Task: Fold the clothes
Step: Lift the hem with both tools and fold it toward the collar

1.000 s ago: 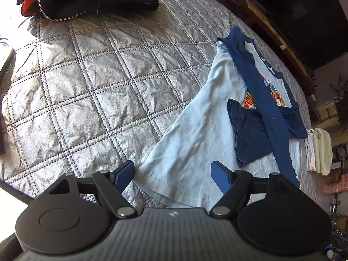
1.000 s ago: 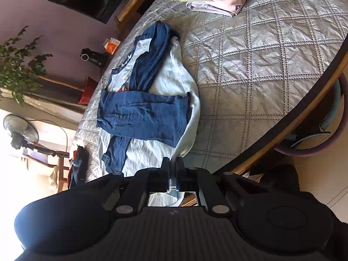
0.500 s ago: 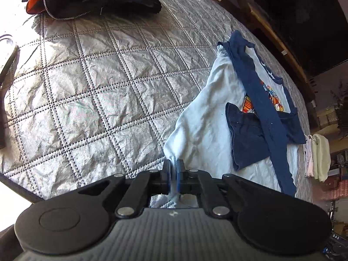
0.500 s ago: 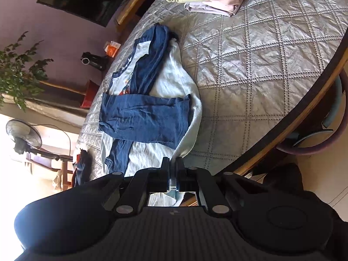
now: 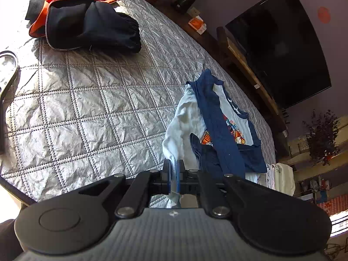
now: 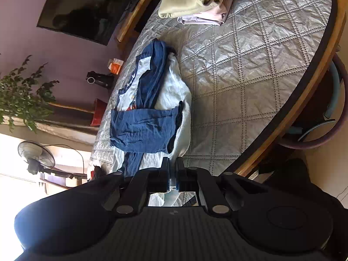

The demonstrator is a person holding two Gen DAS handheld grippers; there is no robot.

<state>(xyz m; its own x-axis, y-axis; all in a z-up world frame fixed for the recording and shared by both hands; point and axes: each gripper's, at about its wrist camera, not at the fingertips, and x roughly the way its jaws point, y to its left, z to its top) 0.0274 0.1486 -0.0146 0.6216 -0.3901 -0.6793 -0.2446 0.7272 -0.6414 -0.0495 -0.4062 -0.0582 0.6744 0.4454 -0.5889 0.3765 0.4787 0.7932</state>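
A: Two grippers, both clamped on the same garment. The left gripper (image 5: 173,166) has its jaws pressed together on the pale blue hem of the shirt (image 5: 184,126), with a strip of the cloth running down between the pads.

B: And the right gripper (image 6: 173,165)?

A: It pinches the pale hem too, at the shirt's (image 6: 174,93) near edge; a fold of light cloth shows between its jaws and below them.

B: Where does the shirt lie?

A: On the quilted silver surface (image 5: 87,100), stretching away from both grippers towards the dark screen (image 5: 280,45) on the wall. Its navy sleeves are folded across the body: one long sleeve (image 5: 219,121) runs lengthwise, the other (image 6: 143,128) lies crosswise over the chest print. Near the left gripper the hem rises off the surface in a loose ridge.

B: What else sits on the surface?

A: A dark jacket (image 5: 87,21) with an orange lining and a zip, well apart from the shirt at the far left corner. In the right wrist view a stack of folded clothes (image 6: 195,0), cream on top of pale pink, lies at the far end of the surface (image 6: 250,65), whose wooden rim curves round on the right
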